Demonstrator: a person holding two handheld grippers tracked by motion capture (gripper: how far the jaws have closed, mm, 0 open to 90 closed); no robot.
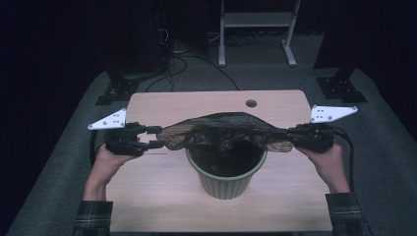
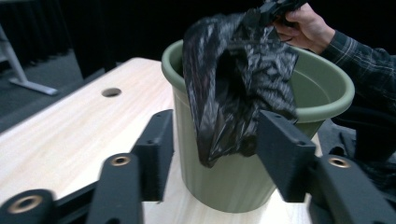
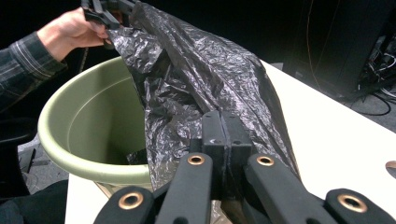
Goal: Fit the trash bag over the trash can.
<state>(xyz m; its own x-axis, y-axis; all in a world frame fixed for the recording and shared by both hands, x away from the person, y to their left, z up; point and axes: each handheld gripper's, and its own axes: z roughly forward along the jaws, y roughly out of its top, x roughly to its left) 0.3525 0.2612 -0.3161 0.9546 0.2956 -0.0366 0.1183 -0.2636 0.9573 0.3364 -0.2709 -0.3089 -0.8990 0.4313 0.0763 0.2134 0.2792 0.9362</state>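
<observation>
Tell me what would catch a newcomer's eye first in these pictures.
A black bag is stretched over a green bin in the middle of the table. The right gripper is shut on one edge of the bag. The left gripper stands open, with the bag's other edge hanging between its jaws, untouched by the pads.

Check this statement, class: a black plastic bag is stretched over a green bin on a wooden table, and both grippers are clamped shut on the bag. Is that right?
Not quite. Only the right gripper is clamped shut on the black plastic bag. The left gripper view shows the left gripper with its jaws apart, the bag's end hanging loose between them. The rest holds: the bag stretches over the green bin on the wooden table.
</observation>
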